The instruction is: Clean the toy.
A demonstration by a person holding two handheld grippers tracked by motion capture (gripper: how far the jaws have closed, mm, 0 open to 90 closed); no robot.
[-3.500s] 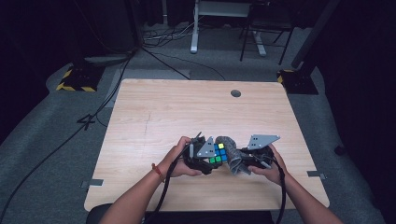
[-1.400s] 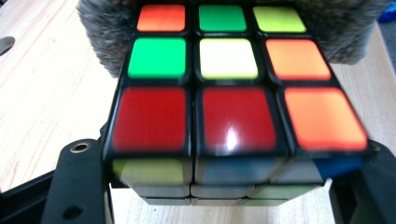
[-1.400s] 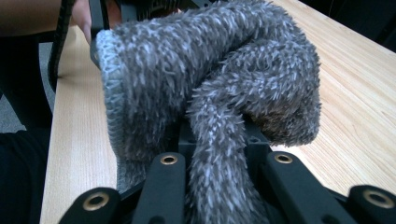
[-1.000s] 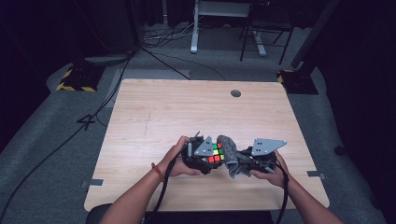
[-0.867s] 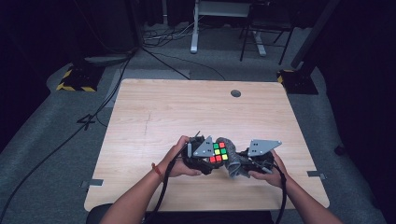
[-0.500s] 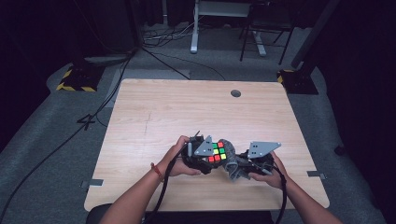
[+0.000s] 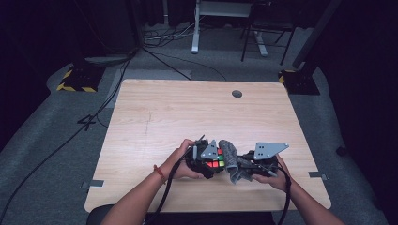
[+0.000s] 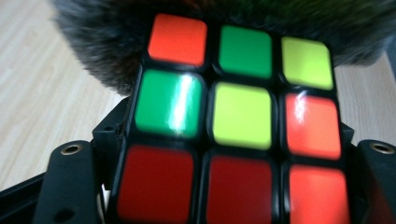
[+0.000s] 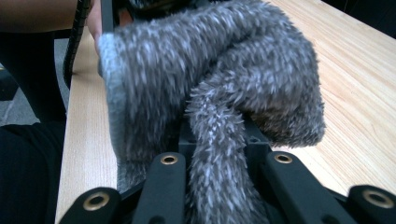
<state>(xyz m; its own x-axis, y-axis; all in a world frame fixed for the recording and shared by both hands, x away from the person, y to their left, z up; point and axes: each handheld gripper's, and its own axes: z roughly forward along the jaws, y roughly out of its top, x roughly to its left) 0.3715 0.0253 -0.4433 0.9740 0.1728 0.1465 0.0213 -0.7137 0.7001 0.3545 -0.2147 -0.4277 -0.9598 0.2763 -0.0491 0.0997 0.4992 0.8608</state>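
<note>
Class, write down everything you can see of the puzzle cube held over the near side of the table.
The puzzle cube is a three-by-three twisty cube of glossy plastic, black between its stickers. Its scrambled face, seen from the left gripper view, reads orange, green, yellow on top; green, yellow, orange in the middle; red, red, orange below. It sits between the jaws of the left gripper, just above the wooden table. A fuzzy grey cloth presses against its far side.

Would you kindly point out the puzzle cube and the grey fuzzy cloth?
puzzle cube [image 8: 242, 115], left gripper view, centre yellow-green sticker.
grey fuzzy cloth [image 9: 210, 70], right gripper view, upper fold.
</note>
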